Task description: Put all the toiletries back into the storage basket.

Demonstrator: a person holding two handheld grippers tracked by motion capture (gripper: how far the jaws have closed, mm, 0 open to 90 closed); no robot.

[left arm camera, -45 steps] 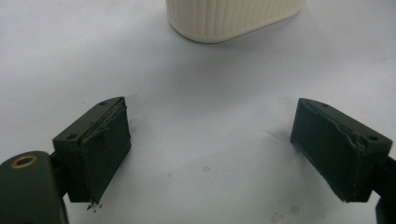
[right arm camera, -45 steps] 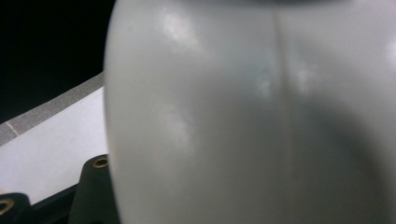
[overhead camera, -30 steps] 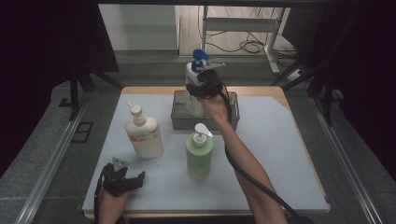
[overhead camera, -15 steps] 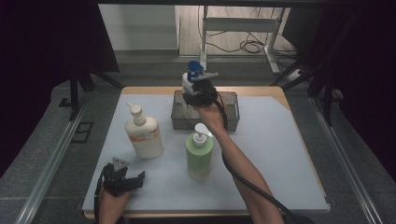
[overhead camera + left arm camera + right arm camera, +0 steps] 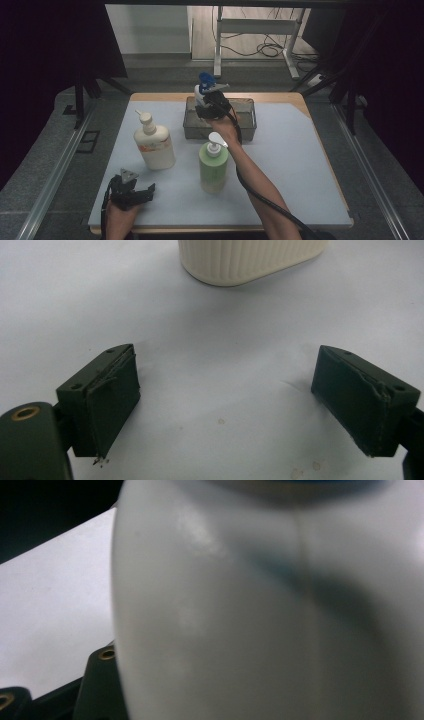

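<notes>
A white bottle with a blue pump top (image 5: 202,92) is held upright over the left part of the grey tray (image 5: 245,122) at the back of the mat. My right gripper (image 5: 212,106) is shut on it from the near side. In the right gripper view the white bottle (image 5: 250,605) sits pressed close between the jaws. Whether its base touches the tray floor is hidden. My left gripper (image 5: 135,192) rests at the front left of the mat; in its own view the left gripper (image 5: 240,405) stands open with nothing between its pads.
A cream pump bottle (image 5: 154,145) stands left of centre, and its ribbed base (image 5: 250,260) lies just ahead of the left jaws. A green pump bottle (image 5: 213,167) stands mid-mat, close beside my right forearm. The pale blue mat (image 5: 300,175) covers the table.
My right gripper has come down and a little nearer with the white bottle, lowering it toward the tray. The left gripper has not moved.
</notes>
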